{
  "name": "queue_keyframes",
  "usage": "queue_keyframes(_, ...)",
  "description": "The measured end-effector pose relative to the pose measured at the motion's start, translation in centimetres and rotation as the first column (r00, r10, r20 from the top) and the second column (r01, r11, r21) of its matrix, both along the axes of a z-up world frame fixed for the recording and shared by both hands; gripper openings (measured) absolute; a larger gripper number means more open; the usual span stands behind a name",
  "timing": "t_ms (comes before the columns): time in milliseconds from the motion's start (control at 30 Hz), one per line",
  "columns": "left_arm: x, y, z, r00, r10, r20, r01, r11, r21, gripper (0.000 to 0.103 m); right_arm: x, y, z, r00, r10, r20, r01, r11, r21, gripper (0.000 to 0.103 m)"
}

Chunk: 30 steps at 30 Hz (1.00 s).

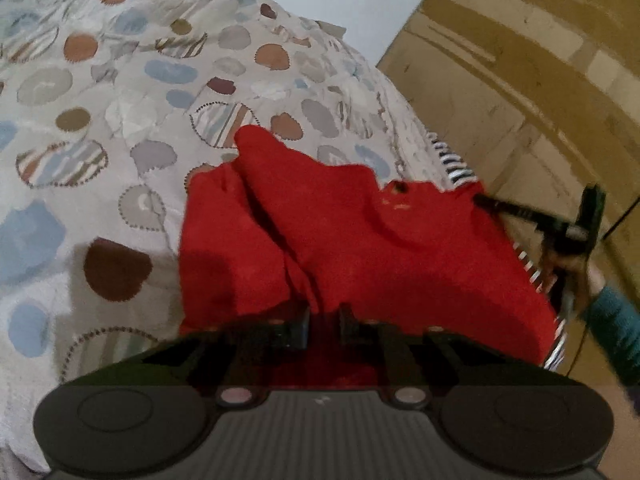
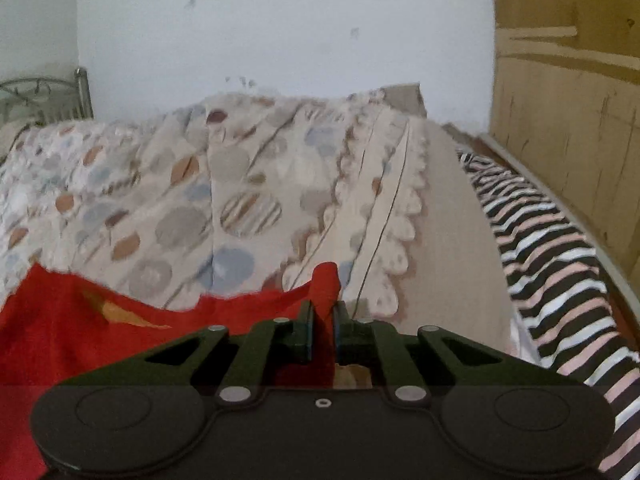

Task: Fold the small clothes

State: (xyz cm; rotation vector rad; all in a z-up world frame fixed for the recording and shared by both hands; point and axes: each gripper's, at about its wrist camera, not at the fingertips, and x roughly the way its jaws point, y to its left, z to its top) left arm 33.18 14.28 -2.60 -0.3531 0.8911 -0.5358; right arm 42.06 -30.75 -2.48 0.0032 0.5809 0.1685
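Left gripper (image 1: 324,322): jaws drawn nearly together, with the near edge of the red garment (image 1: 320,232) pinched between the fingers. From this grip the cloth runs away from the gripper, rumpled in broad folds, over the patterned bedspread (image 1: 100,100). Its far end rises in a rounded hump at mid-scene.

Right gripper (image 2: 322,322): jaws likewise nearly closed, clamped on a bunched corner of the red garment (image 2: 80,320). A peak of cloth stands up just beyond the fingertips. The rest of the garment extends to the left of this gripper, along the near edge of the bed. A yellowish mark shows on the cloth at near left; what it is cannot be told.

In the left wrist view the right gripper (image 1: 486,202) appears at the right edge of the garment, held by a hand (image 1: 576,268) in a teal sleeve (image 1: 616,332). Blur hides its jaws from this side. The garment thus spans between the two grippers, each holding one edge.

Surroundings: the bedspread (image 2: 240,208) carries circles in blue, brown, grey and stripes, with a scalloped border at its right. A striped fabric (image 2: 560,264) in black, white and pink lies along the right side of the bed, partly under the red garment's right edge in the left wrist view. A wooden panel (image 2: 568,80) stands at the far right, a pale wall (image 2: 280,32) behind the bed, a metal bed frame (image 2: 48,96) at far left.
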Motion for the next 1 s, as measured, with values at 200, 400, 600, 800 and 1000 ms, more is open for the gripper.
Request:
queue_keyframes(200,-4.3,-1.0,3.4,0.965,0.063,0.256,-0.087,0.992,0.086,0.01,-0.4,2.0,0.9,0.998,0.034,0.052,-0.032,0.999,-0.042,0.009)
queue_keyframes(400,-6.6,-1.0,2.6,0.961,0.11,0.253,-0.155,0.974,0.166,0.01,-0.4,4.4,0.8,0.995,0.089,0.05,-0.082,0.989,-0.127,0.009)
queue_keyframes(600,-4.2,1.0,1.2,0.987,0.102,0.122,-0.105,0.994,0.025,0.022,0.4,2.4,-2.0,0.999,0.004,-0.053,-0.007,0.999,-0.046,0.01)
queue_keyframes(800,-1.7,1.5,2.0,0.975,0.158,0.155,-0.166,0.985,0.036,0.059,-0.2,1.6,-2.0,0.998,0.042,-0.049,-0.04,0.999,0.033,0.032)
queue_keyframes(1000,4.2,0.9,1.3,0.971,0.209,0.115,-0.22,0.971,0.093,0.051,0.1,2.0,-2.3,0.994,0.093,-0.051,-0.089,0.994,0.071,0.052)
